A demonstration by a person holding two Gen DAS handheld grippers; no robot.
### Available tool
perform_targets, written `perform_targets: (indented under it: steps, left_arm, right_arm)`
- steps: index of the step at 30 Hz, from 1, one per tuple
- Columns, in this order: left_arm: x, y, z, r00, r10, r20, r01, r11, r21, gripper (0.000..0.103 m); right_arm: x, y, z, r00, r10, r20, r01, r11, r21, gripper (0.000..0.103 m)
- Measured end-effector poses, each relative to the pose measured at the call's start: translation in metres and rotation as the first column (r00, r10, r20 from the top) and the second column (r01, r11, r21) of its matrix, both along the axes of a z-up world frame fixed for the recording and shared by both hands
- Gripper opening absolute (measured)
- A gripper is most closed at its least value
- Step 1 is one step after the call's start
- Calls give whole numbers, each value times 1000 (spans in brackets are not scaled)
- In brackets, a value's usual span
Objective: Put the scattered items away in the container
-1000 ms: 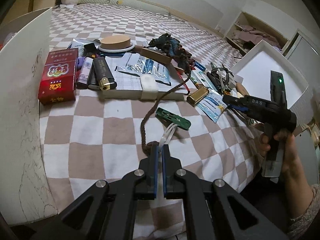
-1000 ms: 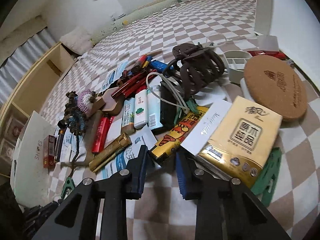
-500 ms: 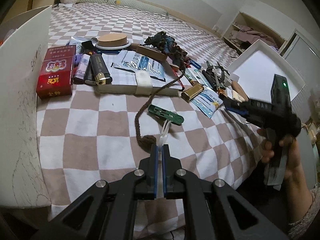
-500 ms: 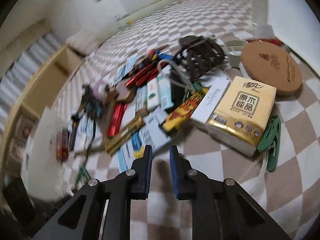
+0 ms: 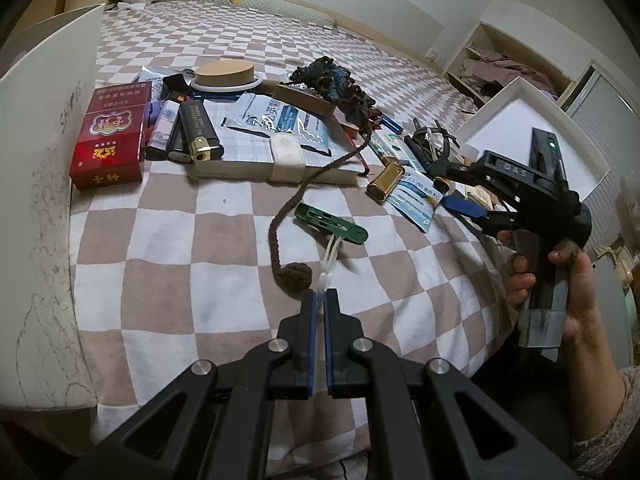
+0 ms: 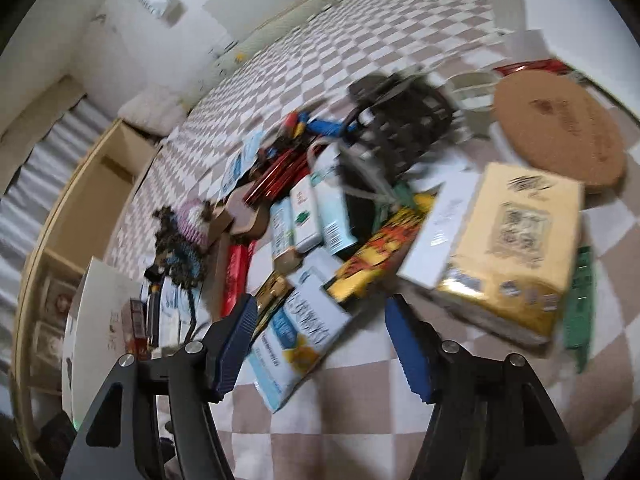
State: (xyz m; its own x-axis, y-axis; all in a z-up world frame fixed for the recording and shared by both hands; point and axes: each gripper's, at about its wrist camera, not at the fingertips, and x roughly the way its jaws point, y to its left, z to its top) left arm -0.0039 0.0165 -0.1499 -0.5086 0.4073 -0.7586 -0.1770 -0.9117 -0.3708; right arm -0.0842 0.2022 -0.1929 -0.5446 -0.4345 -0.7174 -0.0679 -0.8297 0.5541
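- Gripping a white loop (image 5: pixel 329 261) attached to the green clip (image 5: pixel 331 225), the left gripper (image 5: pixel 319 300) is clenching its fingers on it above the checkered bedspread (image 5: pixel 180 248).
- Spreading wide, the right gripper (image 6: pixel 320 344) is hovering over a blue-and-white sachet (image 6: pixel 298 338), touching nothing.
- Lying near the sachet are a yellow tissue pack (image 6: pixel 516 248) and a cork coaster (image 6: pixel 560 128); motion blur is probably hiding finer detail.
- Standing at the left edge is the white container (image 5: pixel 52 160).

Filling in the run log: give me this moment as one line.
left gripper: shut on white cord of green clip | right gripper: open over blue-white sachet | white container: nothing placed in view
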Motion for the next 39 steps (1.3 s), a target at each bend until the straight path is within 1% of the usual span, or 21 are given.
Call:
perform_targets:
  steps: [1, 3, 4, 5, 7, 8, 13, 15, 18, 24, 25, 26, 27, 28, 29, 33, 39]
  left_arm:
    - [0, 1, 0, 1000, -3, -1, 3, 1000, -1, 4]
    - [1, 3, 0, 1000, -8, -3, 8, 1000, -4, 4]
    - [1, 4, 1, 1000, -11, -5, 11, 1000, -7, 4]
    - [2, 5, 1, 1000, -14, -8, 14, 1000, -10, 4]
    - [3, 5, 2, 1000, -17, -12, 16, 1000, -15, 4]
    - [4, 5, 3, 1000, -16, -14, 16, 1000, -16, 4]
    - [5, 4, 6, 1000, -12, -27, 11, 1000, -21, 4]
    - [7, 4, 9, 999, -16, -37, 15, 1000, -28, 4]
    - [8, 4, 11, 999, -22, -44, 20, 999, -35, 4]
    - [3, 3, 11, 999, -5, -46, 3, 1000, -29, 5]
    - [2, 4, 12, 999, -8, -49, 6, 999, -33, 8]
    - [0, 5, 13, 998, -12, -54, 10, 999, -39, 21]
    - [-2, 7, 14, 998, -16, -59, 14, 999, -42, 29]
    - [-4, 9, 15, 998, -18, -64, 15, 999, -42, 42]
    - [-6, 11, 17, 997, -21, -70, 18, 999, -39, 45]
    - [-19, 23, 16, 997, -35, -76, 29, 997, -71, 45]
    - [-40, 39, 10, 998, -26, -50, 21, 995, -99, 45]
  right_arm:
    - [-2, -5, -1, 1000, 21, -1, -21, 1000, 2, 67]
    - [-7, -18, -5, 998, 69, -8, -69, 997, 26, 57]
    - [-8, -23, -6, 996, 91, -8, -91, 995, 35, 42]
    - [-9, -27, -8, 994, 110, -6, -110, 993, 31, 30]
    - [-7, -29, -11, 991, 134, -7, -134, 991, 0, 26]
    - [-6, -30, -12, 990, 142, -10, -142, 990, -10, 21]
    - [3, -25, -2, 986, 161, -46, -163, 986, -37, 13]
    - [10, -24, 8, 982, 174, -71, -176, 984, -26, 11]
    - [22, -22, 19, 977, 192, -93, -196, 980, -33, 9]
    - [44, -22, 25, 969, 227, -100, -231, 973, -29, 8]
    - [47, -22, 25, 968, 230, -101, -234, 972, -32, 8]
    - [50, -21, 26, 967, 235, -101, -240, 970, -37, 8]
    - [51, -22, 26, 966, 239, -100, -244, 969, -40, 8]
    - [54, -23, 26, 964, 245, -99, -250, 967, -42, 8]
    - [56, -23, 26, 963, 249, -100, -254, 966, -41, 8]
    - [63, -25, 25, 960, 262, -96, -267, 963, -47, 8]
    - [65, -27, 21, 962, 259, -93, -265, 963, -57, 8]
